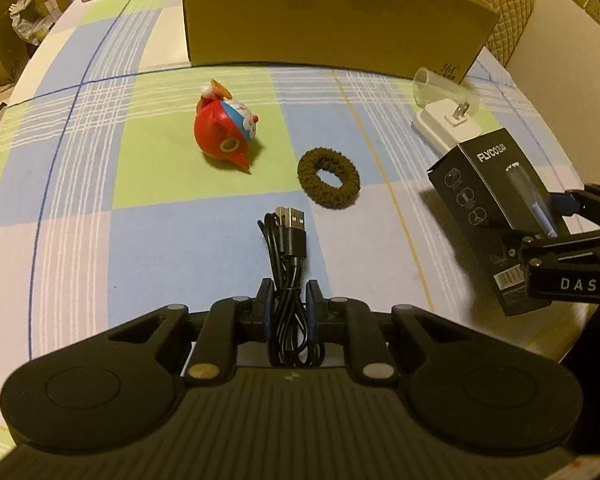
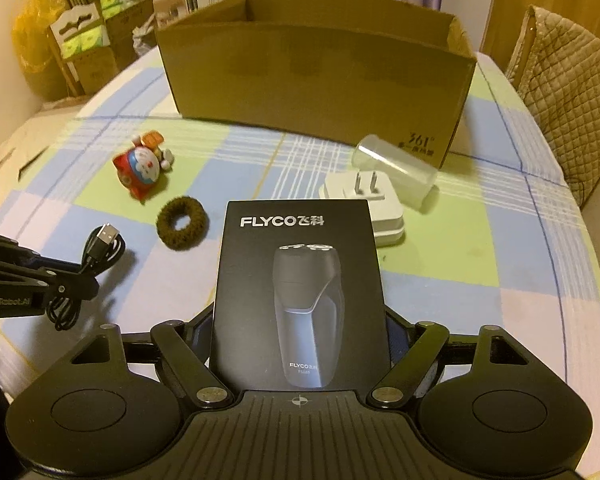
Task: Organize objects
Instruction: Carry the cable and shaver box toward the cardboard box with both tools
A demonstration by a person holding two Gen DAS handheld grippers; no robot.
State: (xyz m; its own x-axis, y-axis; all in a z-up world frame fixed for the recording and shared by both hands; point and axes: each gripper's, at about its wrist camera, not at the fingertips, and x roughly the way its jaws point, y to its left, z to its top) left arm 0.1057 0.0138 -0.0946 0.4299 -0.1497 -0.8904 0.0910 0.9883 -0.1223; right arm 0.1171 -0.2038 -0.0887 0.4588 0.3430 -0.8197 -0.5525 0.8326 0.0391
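Observation:
My left gripper (image 1: 290, 292) is shut on a coiled black USB cable (image 1: 290, 240), whose plug end points away from me over the checked tablecloth. From the right wrist view the same cable (image 2: 100, 248) shows under the left gripper (image 2: 88, 280) at the left. My right gripper (image 2: 300, 332) is shut on a black FLYCO shaver box (image 2: 296, 264), one finger on each long side. In the left wrist view that shaver box (image 1: 488, 184) hangs tilted above the table at the right, in the right gripper (image 1: 540, 224).
An open cardboard box (image 2: 316, 68) stands at the back of the table. Before it lie a red and blue toy (image 2: 142, 168), a brown hair scrunchie (image 2: 181, 222), a white plug charger (image 2: 374, 204) and a clear plastic cup (image 2: 396, 168) on its side. A quilted chair (image 2: 560, 88) stands at right.

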